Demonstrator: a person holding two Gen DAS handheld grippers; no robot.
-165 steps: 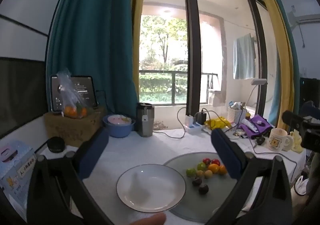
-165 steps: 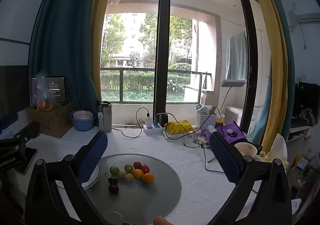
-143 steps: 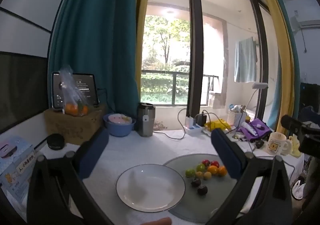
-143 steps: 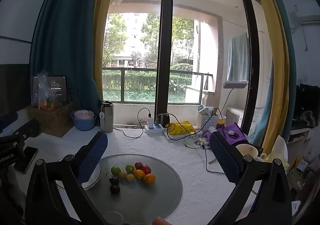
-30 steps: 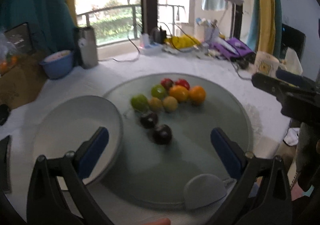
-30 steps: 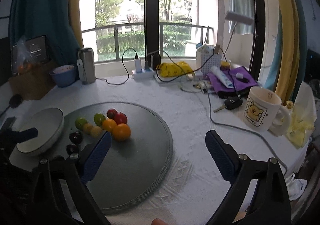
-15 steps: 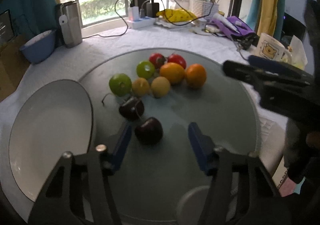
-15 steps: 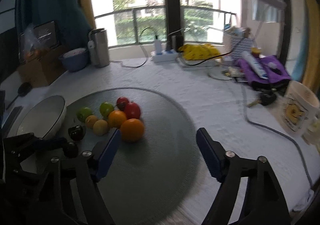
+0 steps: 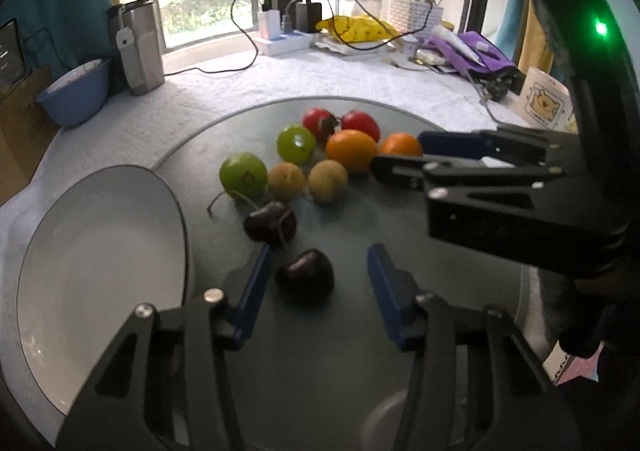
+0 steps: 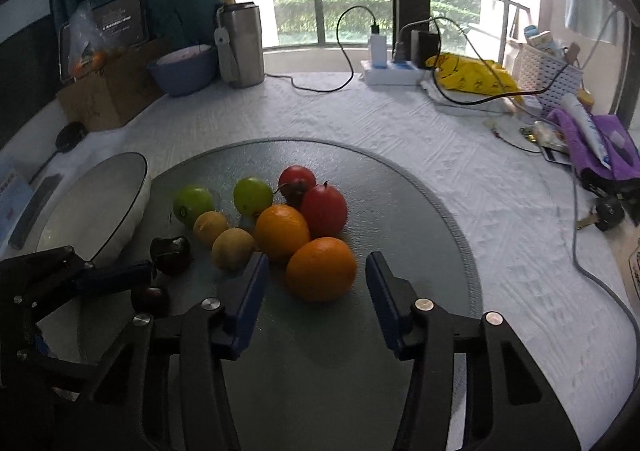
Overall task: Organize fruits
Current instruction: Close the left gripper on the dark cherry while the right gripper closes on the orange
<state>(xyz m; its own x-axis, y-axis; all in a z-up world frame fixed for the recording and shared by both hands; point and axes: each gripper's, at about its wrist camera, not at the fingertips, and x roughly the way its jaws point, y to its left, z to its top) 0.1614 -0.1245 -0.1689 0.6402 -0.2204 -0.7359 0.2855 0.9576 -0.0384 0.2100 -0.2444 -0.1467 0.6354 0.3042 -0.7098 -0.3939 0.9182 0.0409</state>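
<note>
Fruits sat clustered on the round glass turntable (image 9: 400,331), all within reach of both grippers. Left gripper (image 9: 318,255) was spread wide, holding nothing, with a dark cherry (image 9: 306,277) sitting between its blue fingers (image 9: 254,287) on the glass; couldn't tell if either finger touched it. A second dark cherry (image 9: 270,222) lay just past the left fingertip, long stem trailing off to the left. Farther ahead of that gripper: a green fruit (image 9: 243,174), two small tan-yellow fruits (image 9: 286,179), another green one (image 9: 296,144), two red tomatoes (image 9: 360,124) at the far end. White plate (image 9: 100,271) sat to the left gripper's left, rim overlapping the turntable's edge. Right gripper (image 10: 316,265) was also spread wide and unloaded, with the nearest orange (image 10: 321,269) between its fingertips, gaps visible on both sides. A second orange (image 10: 282,231) touched the first, just ahead and left of the right gripper; a red tomato (image 10: 325,211) sat behind that. From the left wrist view the right gripper's fingers came in from the right and covered part of the nearest orange. From the right wrist view the left gripper showed low on the left, beside the two cherries. Behind the turntable on the white tablecloth (image 10: 420,139): steel tumbler (image 10: 241,45), blue bowl (image 10: 184,69), power strip (image 10: 390,75).
</note>
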